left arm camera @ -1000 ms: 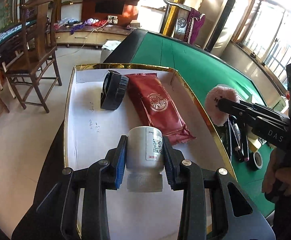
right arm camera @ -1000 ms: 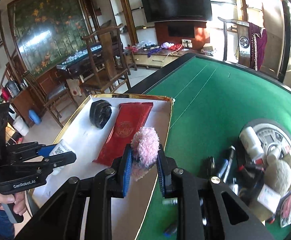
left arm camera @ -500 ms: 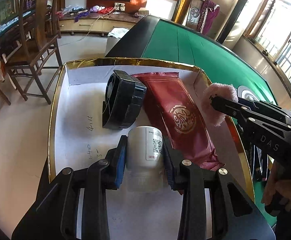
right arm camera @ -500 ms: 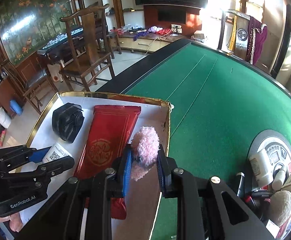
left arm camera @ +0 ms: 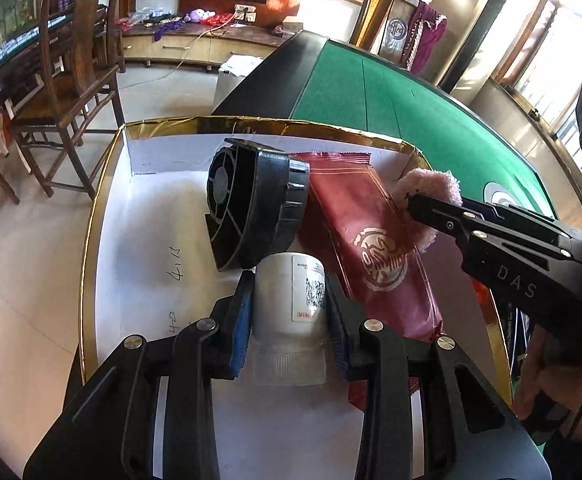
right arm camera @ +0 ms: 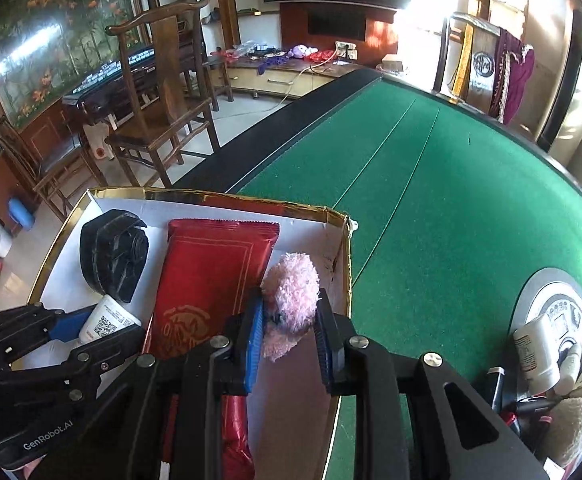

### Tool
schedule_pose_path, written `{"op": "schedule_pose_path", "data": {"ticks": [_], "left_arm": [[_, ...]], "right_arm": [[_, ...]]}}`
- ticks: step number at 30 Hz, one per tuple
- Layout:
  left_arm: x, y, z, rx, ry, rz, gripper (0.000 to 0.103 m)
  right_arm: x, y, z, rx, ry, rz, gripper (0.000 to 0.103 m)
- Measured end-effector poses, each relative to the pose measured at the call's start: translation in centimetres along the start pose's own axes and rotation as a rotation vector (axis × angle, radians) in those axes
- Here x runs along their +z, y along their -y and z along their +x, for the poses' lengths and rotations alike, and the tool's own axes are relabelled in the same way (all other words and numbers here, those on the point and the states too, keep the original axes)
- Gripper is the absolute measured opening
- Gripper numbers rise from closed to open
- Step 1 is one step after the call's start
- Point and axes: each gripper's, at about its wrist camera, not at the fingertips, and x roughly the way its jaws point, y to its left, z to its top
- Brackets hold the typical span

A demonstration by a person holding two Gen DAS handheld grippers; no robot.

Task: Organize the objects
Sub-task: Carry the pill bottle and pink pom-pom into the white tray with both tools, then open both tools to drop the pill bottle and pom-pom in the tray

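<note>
My left gripper point(left arm camera: 289, 279) is shut on a white bottle point(left arm camera: 279, 292) with a QR label. It holds the bottle low over the white floor of a gold-rimmed box point(left arm camera: 251, 124), just in front of a black round fan-like part point(left arm camera: 255, 216). A red foil packet point(left arm camera: 363, 248) lies to the right of both. My right gripper point(right arm camera: 289, 304) is shut on a pink fluffy puff point(right arm camera: 291, 288). It hangs over the box's right side, between the red packet point(right arm camera: 215, 264) and the box wall point(right arm camera: 345, 264). The left gripper point(right arm camera: 103, 326) and its bottle point(right arm camera: 107, 322) show at lower left.
The box sits at the left edge of a green felt table point(right arm camera: 431, 200). At the right lies a pile of small items around a round grey panel point(right arm camera: 551, 300), with a white bottle point(right arm camera: 535, 356) and a beige puff point(right arm camera: 571, 432). Wooden chairs point(right arm camera: 163, 112) stand beyond the table.
Both grippers have moved forward and lower over the box. The bottle has come close to the black part, and the pink puff has come from the box's rim to inside it. Both grips unchanged.
</note>
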Motion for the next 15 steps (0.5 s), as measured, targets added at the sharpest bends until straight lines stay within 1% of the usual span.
{"op": "schedule_pose_path", "data": {"ticks": [2,3,5,6,7,9,13,15], "left_arm": [[0.0,0.1,-0.1,-0.008,0.000,-0.001,0.033],[0.0,0.2,-0.2,-0.004,-0.003,0.000,0.033],[0.0,0.3,-0.5,-0.001,0.003,-0.002,0.036],[0.1,0.5,-0.6,-0.002,0.008,-0.004,0.040],[0.1,0.4,-0.7,-0.001,0.012,-0.009,0.046],[0.1,0.4,-0.9,-0.004,0.010,-0.021,0.049],[-0.5,0.7,-1.9,-0.024,0.005,-0.030,0.049],[-1.0,1.3,-2.6,-0.032,0.010,-0.022,0.049]], "right_arm": [[0.0,0.0,-0.1,-0.005,-0.008,0.003,0.025],[0.0,0.2,0.0,0.006,-0.023,0.014,0.028],[-0.1,0.5,-0.3,0.033,-0.017,0.032,0.029],[-0.3,0.6,-0.7,0.044,-0.007,0.038,0.031],[-0.3,0.8,-0.9,0.045,-0.003,0.044,0.033],[-0.5,1.2,-1.6,0.074,0.003,0.059,0.035],[-1.3,2.0,-3.7,0.112,0.040,0.078,0.035],[-2.5,3.2,-5.8,0.157,0.070,0.100,0.035]]}}
